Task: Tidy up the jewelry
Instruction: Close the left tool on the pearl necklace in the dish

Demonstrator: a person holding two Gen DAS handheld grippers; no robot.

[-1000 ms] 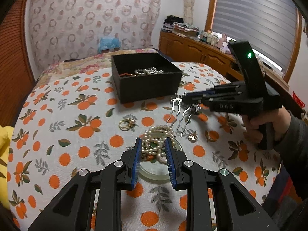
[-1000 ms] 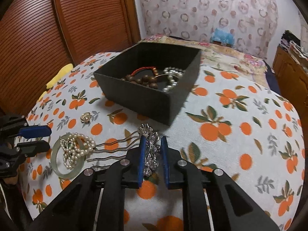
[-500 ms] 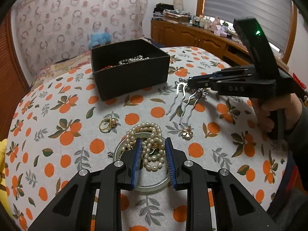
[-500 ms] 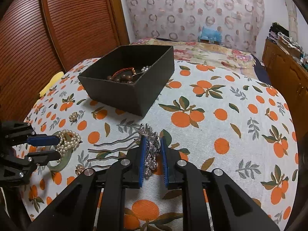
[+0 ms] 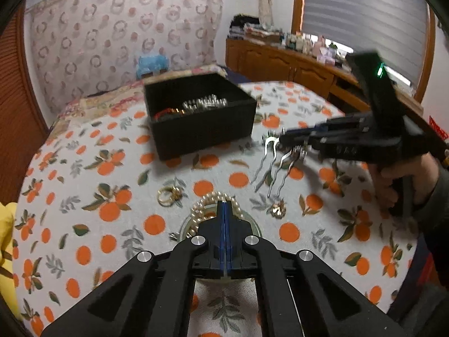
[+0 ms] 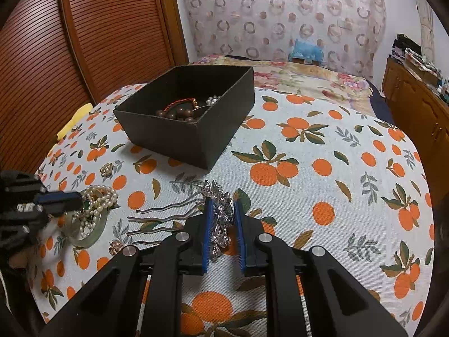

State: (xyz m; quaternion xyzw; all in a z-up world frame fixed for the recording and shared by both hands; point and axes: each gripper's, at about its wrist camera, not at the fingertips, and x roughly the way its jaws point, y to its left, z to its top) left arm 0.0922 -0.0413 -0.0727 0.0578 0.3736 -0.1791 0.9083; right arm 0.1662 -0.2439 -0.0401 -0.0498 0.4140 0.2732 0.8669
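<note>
The pearl necklace (image 5: 209,200) lies heaped on the jade bangle (image 6: 96,229) at the near left of the orange-print cloth (image 5: 84,191), and the left gripper (image 5: 226,206) has just snapped fully together over it. A second ago its blue pads stood apart around the pearls; now they meet with no gap. In the right wrist view a loop of pearls sits right at the tip, so it probably has a strand pinched, though the pads hide the contact.

The right gripper (image 6: 223,224) is unchanged, clamped on the ornate head of the silver hair comb (image 6: 219,219), whose prongs point left and seem clear of the cloth.

The black box (image 6: 196,137), already holding wooden beads and pearls, stands at the far middle. A gold ring (image 5: 168,195) and a small brooch (image 5: 277,209) remain loose near the bangle.

Both pieces look ready for carrying to the box; the necklace may drag the bangle.
</note>
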